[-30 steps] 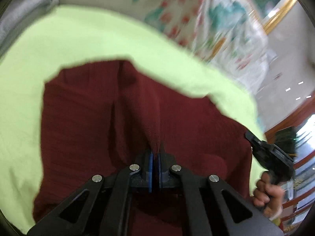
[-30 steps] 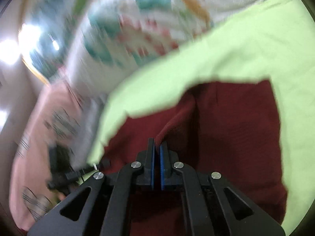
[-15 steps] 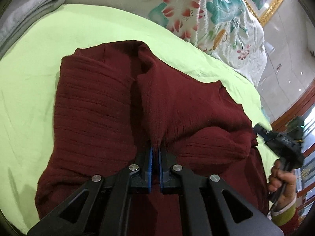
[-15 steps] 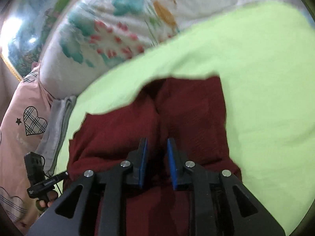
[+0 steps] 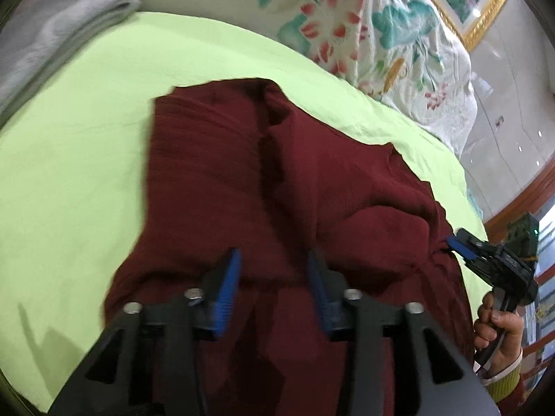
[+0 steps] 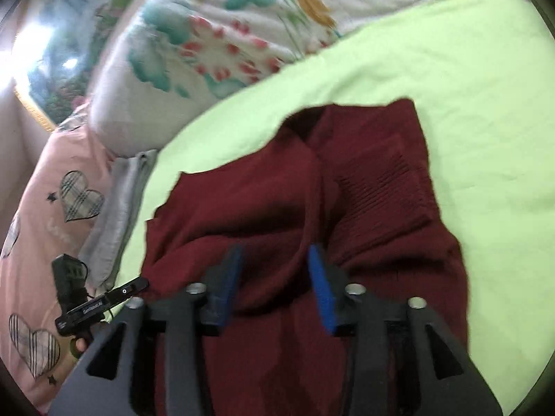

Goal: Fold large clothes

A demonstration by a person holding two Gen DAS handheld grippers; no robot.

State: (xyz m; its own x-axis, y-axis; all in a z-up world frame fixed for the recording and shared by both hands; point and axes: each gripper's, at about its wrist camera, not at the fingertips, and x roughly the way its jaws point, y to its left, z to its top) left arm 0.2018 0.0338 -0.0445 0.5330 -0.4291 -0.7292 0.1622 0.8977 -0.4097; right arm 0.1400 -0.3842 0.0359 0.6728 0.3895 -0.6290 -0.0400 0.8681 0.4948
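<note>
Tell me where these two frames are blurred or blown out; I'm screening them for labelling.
Left wrist view: motion smear softens the maroon garment and the left gripper, while the floral quilt stays fairly crisp; fisheye bends the green sheet. Right wrist view: the quilt is smeared, glare burns out the upper left edge, the right gripper is soft.

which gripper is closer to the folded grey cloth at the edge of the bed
Left. The left gripper sits just short of the grey cloth; the right gripper is across the maroon sweater.
</note>
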